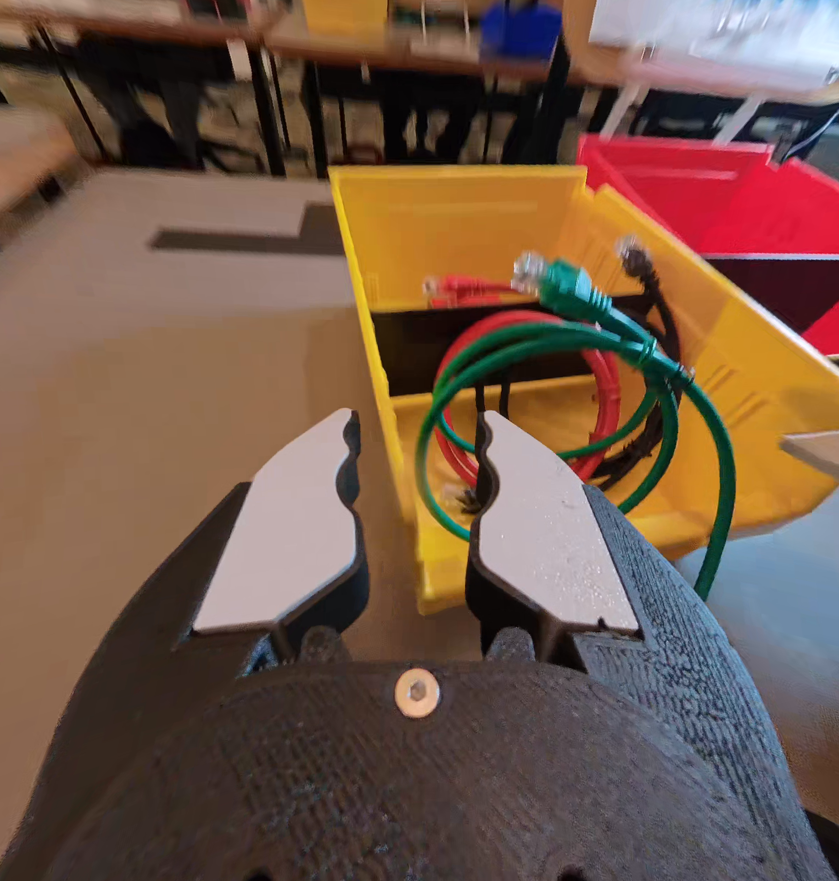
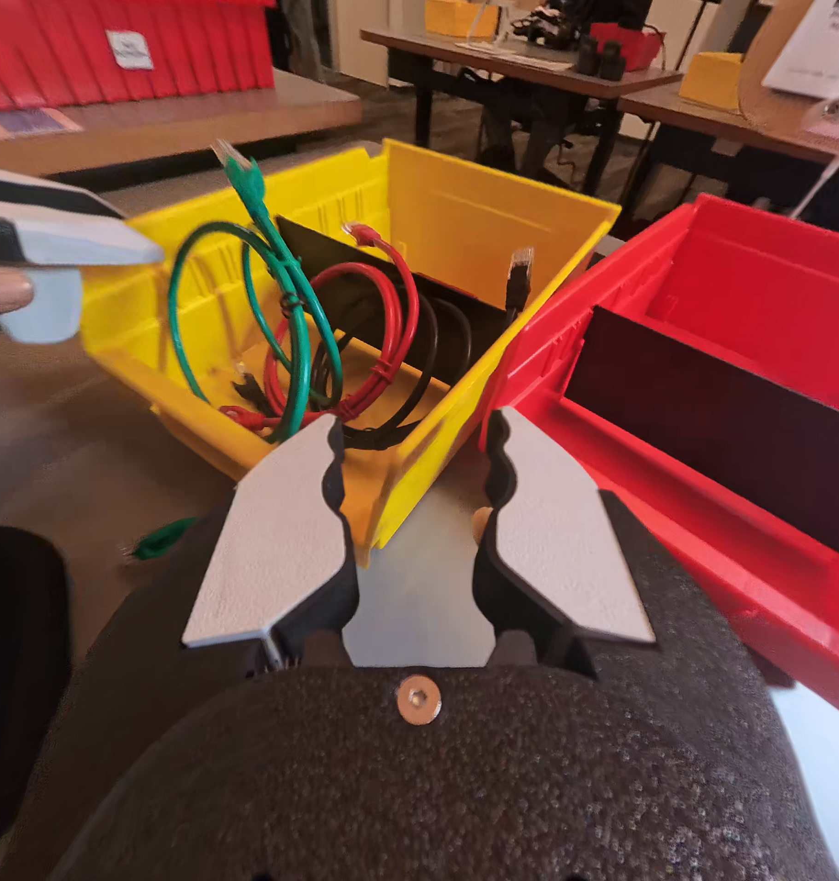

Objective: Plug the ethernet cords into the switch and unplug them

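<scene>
- Left hand-held gripper (image 1: 417, 419), black textured body with grey finger plates: parted wide, nothing between the jaws, poised over the tan counter (image 1: 122, 429) at the near left corner of the bin.
- Right hand-held gripper (image 2: 415, 419), same build: jaws spread wide and empty, straddling the near corner of the bin, above a pale grey patch of counter.
- Yellow plastic storage bin (image 2: 494, 214) on the counter, open-topped, with a black divider panel (image 2: 322, 243) across its middle.
- Coiled green ethernet cord (image 1: 570, 333) in the bin's near compartment, one clear-tipped plug sticking up above the rim, one loop hanging over the bin's near wall onto the counter.
- Coiled red ethernet cord (image 2: 384, 329) beside the green coil, tied with a twist of red wire, one plug raised toward the divider.
- Coiled black ethernet cord (image 2: 517, 286) in the same compartment, one plug upright by the wall nearest the red bin.
- Red plastic bin (image 2: 694, 381) touching the yellow bin's right side, with its own dark divider.
- Switch: not seen in either view.
- Blurred desks and more bins beyond the counter's far edge.
</scene>
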A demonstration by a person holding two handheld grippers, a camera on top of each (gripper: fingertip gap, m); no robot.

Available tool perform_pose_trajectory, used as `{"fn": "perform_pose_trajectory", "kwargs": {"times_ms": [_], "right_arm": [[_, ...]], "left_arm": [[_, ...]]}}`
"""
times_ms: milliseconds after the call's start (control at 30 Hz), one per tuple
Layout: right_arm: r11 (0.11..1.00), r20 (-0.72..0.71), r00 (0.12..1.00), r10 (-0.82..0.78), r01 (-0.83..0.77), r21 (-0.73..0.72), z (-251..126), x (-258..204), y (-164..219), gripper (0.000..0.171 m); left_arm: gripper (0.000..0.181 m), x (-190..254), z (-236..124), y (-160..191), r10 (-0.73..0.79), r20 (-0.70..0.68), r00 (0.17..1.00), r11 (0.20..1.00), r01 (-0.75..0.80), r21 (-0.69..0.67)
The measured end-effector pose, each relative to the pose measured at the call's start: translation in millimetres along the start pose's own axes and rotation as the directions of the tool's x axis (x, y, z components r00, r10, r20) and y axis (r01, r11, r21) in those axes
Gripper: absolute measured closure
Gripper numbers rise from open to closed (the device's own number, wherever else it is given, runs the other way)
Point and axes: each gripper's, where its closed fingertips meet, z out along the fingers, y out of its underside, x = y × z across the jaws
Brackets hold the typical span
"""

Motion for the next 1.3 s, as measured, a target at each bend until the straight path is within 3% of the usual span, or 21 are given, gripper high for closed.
{"fn": "perform_pose_trajectory", "kwargs": {"times_ms": [100, 233, 300, 367, 467, 567, 633, 667, 800, 967, 1300], "right_arm": [[1.0, 0.072, 0.997, 0.011, -0.012, 0.014, -27.1, 13.4, -19.9, 0.104], [0.97, 0.071, 0.976, -0.207, 0.214, -0.112, -43.0, 57.7, -18.8, 0.109], [0.913, 0.15, 0.934, -0.324, 0.35, -0.211, -36.1, 73.2, 0.3, 0.112], [0.799, 0.247, 0.865, -0.436, 0.499, -0.335, -24.1, 90.6, 30.3, 0.108], [0.616, 0.341, 0.739, -0.581, 0.673, -0.409, -5.1, 114.1, 59.6, 0.109], [0.528, 0.418, 0.685, -0.597, 0.728, -0.437, 10.7, 118.3, 78.3, 0.12], [0.489, 0.473, 0.669, -0.574, 0.743, -0.457, 13.4, 118.1, 90.7, 0.139], [0.489, 0.479, 0.666, -0.573, 0.746, -0.452, 13.1, 118.2, 91.8, 0.14], [0.507, 0.451, 0.681, -0.577, 0.732, -0.455, -2.1, 119.6, 92.9, 0.141], [0.518, 0.381, 0.708, -0.595, 0.7, -0.492, -47.9, 132.8, 108.9, 0.141], [0.503, 0.263, 0.739, -0.62, 0.632, -0.59, -143.5, 198.6, 145.7, 0.141]], "left_arm": [[0.136, 10.2, -14.3, -22.1, 0.147, -0.07, 0.987, 0.988, -0.142, 0.065], [0.133, 72.9, -21.7, 4.0, 0.362, -0.41, 0.837, 0.906, -0.42, -0.058], [0.133, 83.9, -17.5, 23.8, 0.497, -0.451, 0.742, 0.797, -0.596, -0.103], [0.133, 89.5, -13.0, 46.5, 0.602, -0.503, 0.62, 0.652, -0.745, -0.138], [0.136, 90.2, -4.7, 74.4, 0.66, -0.58, 0.478, 0.471, -0.864, -0.176], [0.139, 79.8, 10.0, 87.0, 0.71, -0.593, 0.38, 0.323, -0.924, -0.204], [0.146, 83.1, 12.8, 95.0, 0.677, -0.643, 0.357, 0.305, -0.932, -0.197], [0.146, 83.7, 14.2, 96.7, 0.671, -0.655, 0.348, 0.299, -0.935, -0.192], [0.148, 87.4, 20.0, 95.8, 0.694, -0.629, 0.35, 0.324, -0.932, -0.162], [0.148, 84.8, 23.8, 93.6, 0.703, -0.604, 0.376, 0.361, -0.92, -0.152], [0.148, 70.5, 42.1, 85.8, 0.7, -0.586, 0.408, 0.393, -0.905, -0.161]]}}
